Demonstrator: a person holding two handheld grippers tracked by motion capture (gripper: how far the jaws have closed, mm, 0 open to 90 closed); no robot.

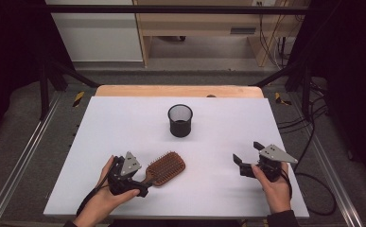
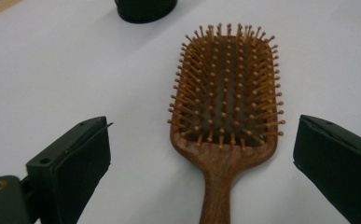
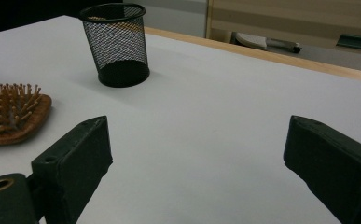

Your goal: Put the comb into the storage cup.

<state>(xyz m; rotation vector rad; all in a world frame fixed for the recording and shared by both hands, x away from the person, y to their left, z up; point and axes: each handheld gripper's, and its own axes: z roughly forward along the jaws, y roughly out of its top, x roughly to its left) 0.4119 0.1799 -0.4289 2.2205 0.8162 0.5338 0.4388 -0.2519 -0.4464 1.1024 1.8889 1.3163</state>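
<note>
Left gripper view: hairbrush [image 2: 225, 107] lies bristles-up between the wide-apart jaws of the left gripper [image 2: 201, 158].

The high view looks forward and down from above the person's side onto the whole white flat worktop [image 1: 124, 127]. The left gripper view sits low and very close, facing along a brown wooden paddle hairbrush with many small pins [image 2: 225, 93], toward 12 o'clock. The right gripper view sits low too, facing across the worktop. Both gripper views share the hairbrush and a black wire mesh cup [image 3: 116, 44], at 11 o'clock.
</note>
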